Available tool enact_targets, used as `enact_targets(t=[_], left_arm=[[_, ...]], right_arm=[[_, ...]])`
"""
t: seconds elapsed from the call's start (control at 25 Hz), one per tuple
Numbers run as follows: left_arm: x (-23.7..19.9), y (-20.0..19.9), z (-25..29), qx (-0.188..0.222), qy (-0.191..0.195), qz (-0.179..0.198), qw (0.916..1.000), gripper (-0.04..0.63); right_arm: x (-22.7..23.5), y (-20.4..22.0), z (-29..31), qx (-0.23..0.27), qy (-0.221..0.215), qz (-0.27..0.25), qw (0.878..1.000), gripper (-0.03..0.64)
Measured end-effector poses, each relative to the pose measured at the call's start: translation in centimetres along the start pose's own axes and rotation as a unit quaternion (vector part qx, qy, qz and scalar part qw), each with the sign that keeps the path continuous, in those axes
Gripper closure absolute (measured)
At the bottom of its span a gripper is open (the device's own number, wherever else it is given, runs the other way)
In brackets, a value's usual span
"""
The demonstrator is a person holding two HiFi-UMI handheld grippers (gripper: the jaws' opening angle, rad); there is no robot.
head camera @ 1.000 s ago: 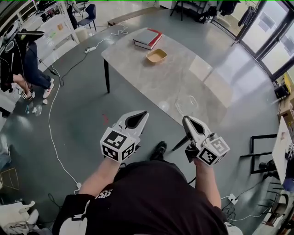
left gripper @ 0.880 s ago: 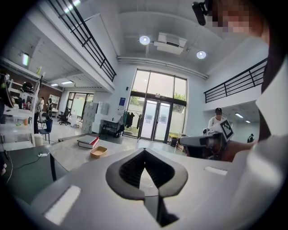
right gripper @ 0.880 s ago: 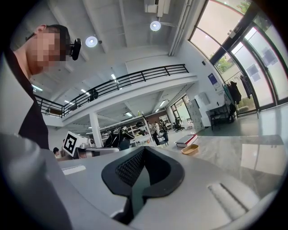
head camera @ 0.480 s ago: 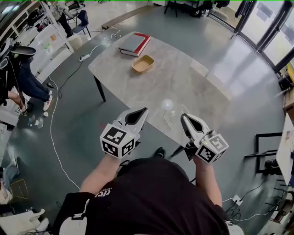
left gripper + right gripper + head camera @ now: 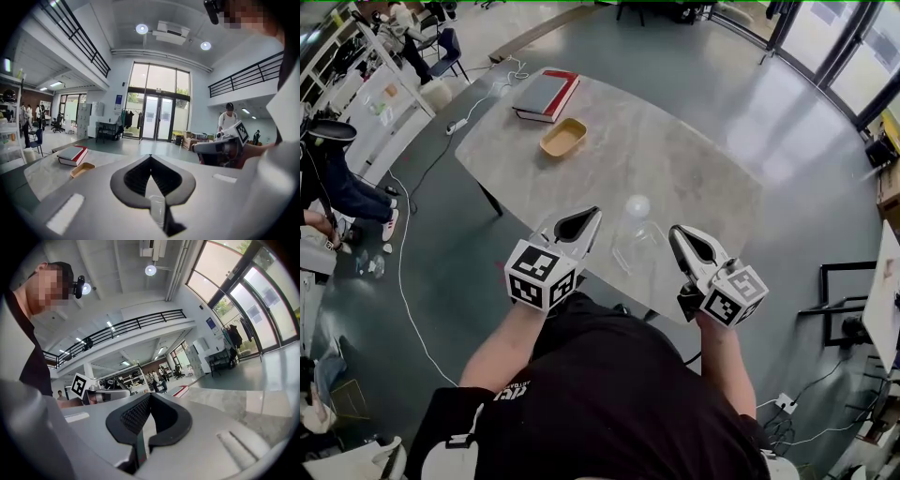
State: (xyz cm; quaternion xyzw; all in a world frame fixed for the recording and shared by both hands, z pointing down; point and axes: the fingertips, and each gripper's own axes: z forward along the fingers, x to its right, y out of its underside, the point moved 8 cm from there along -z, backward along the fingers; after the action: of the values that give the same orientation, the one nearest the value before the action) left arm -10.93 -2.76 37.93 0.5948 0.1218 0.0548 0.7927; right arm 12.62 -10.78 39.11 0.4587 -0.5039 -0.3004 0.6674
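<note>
Our right gripper [image 5: 149,396] points across the marble table [image 5: 234,404], jaws closed tip to tip with nothing between them. Our left gripper [image 5: 124,394] is alongside, marker cube [image 5: 79,385] facing us; a red-edged book [image 5: 179,390] lies beyond.

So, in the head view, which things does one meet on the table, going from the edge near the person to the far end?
clear cup → tan bowl → red-edged book
</note>
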Motion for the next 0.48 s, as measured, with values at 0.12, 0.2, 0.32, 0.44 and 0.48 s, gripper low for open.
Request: enact_targets(t=[0.12, 0.2, 0.32, 0.44, 0.48], left_arm=[[-0.3, 0.5, 1.6, -0.014, 0.003, -0.003, 0.9999, 0.597], [-0.4, 1.2, 2.9, -0.029, 0.016, -0.004, 0.9994, 0.586], [-0.6, 2.6, 5.0, -0.056, 0.034, -0.001, 0.9978, 0.555], [-0.7, 3.4, 6.5, -0.079, 0.049, 0.005, 0.9957, 0.540], [-0.7, 3.7, 6.9, -0.088, 0.054, 0.008, 0.9947, 0.537]], right_arm=[[1.1, 0.0, 0.2, 0.001, 0.005, 0.007, 1.000, 0.603], [2.0, 0.0, 0.6, -0.002, 0.010, 0.013, 1.000, 0.603], [3.2, 0.0, 1.0, -0.007, 0.018, 0.017, 1.000, 0.603], [4.2, -0.1, 1.2, -0.006, 0.031, 0.023, 0.999, 0.603], [4.5, -0.2, 1.3, -0.005, 0.035, 0.025, 0.999, 0.603]])
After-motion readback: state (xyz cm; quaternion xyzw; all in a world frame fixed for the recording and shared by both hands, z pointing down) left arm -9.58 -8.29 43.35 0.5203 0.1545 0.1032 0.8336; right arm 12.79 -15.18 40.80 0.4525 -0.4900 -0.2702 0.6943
